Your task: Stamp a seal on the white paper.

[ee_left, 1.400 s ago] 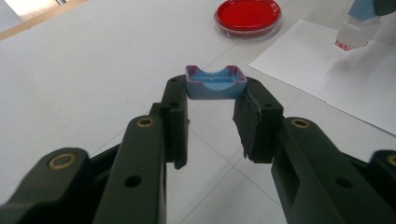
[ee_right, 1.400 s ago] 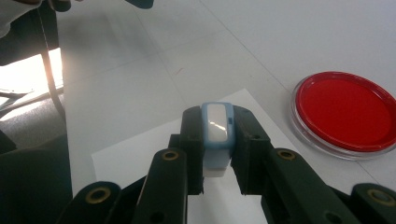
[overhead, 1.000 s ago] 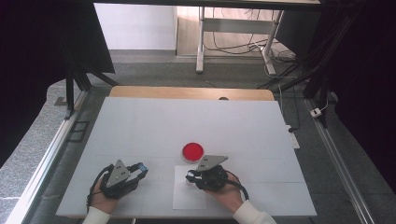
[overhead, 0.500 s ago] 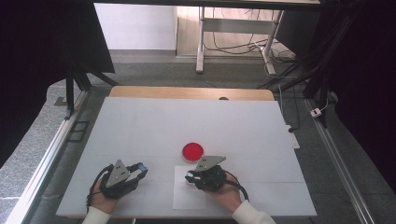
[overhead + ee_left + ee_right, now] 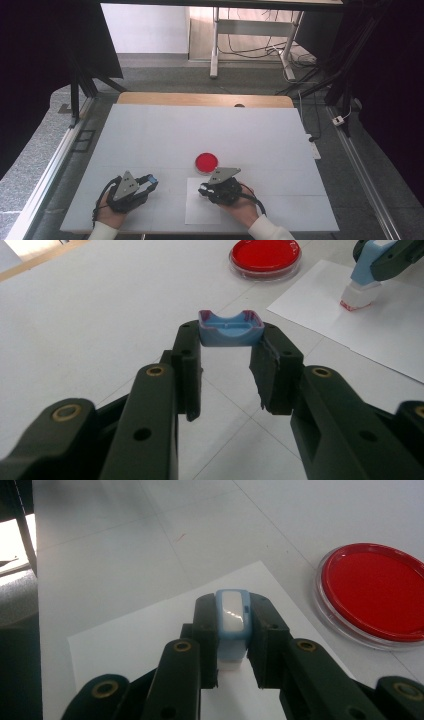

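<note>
A round red dish (image 5: pixel 206 161) with a clear rim sits on the white table (image 5: pixel 165 135); it also appears as the red dish (image 5: pixel 265 252) and the red dish (image 5: pixel 375 592). Just in front of it lies a white paper sheet (image 5: pixel 200 212). My right gripper (image 5: pixel 204 190) is shut on a light-blue stamp (image 5: pixel 232 625), upright, with its white base (image 5: pixel 356 299) resting on the sheet (image 5: pixel 370 335). My left gripper (image 5: pixel 150 181), on the table to the left of the sheet, is shut on a small blue cap (image 5: pixel 231 329) held at its jaw tips just above the table.
A wooden strip (image 5: pixel 200 99) runs along the table's far edge. Metal frame rails (image 5: pixel 45 180) flank both sides. Beyond the table stand a desk frame and cables (image 5: pixel 250 45) on the floor. Wide bare tabletop lies behind the dish.
</note>
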A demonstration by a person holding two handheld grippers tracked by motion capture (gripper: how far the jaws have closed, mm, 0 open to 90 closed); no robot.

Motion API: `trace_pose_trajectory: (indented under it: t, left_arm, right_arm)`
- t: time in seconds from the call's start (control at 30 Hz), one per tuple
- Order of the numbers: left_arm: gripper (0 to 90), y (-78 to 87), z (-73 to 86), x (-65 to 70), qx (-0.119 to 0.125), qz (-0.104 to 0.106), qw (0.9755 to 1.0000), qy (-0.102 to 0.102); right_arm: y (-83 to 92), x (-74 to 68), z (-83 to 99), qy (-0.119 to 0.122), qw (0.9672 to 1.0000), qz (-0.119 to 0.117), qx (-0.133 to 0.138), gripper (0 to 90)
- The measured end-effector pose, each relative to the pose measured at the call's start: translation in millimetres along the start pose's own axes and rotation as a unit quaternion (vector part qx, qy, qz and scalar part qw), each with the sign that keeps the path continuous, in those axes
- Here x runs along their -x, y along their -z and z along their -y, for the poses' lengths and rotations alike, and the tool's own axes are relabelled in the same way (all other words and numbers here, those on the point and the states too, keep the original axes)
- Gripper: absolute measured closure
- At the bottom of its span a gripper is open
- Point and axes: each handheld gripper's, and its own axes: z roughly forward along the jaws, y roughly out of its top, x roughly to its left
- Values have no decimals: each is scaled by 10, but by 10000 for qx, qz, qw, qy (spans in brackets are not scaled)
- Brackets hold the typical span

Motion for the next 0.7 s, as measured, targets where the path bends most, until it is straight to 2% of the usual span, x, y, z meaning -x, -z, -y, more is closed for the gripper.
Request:
trace_pose_trajectory:
  t: [0.1,0.33,0.53,0.7]
  left_arm:
    - [654,0,-1,0,-2,4,10000,-1]
    - [654,3,2,-4,5,-6,10000,9]
    - [654,6,2,-4,9,-7,10000,4]
    - [654,6,1,-3,12,-11,10000,-6]
  right_arm:
    - [1,-2,-1,77,10000,21,-27,750]
    - [-2,-8,3,59,10000,24,-23,750]
    - [-33,-45,20,166,9997,142,-85,752]
    - [-37,-35,24,163,9998,117,-80,754]
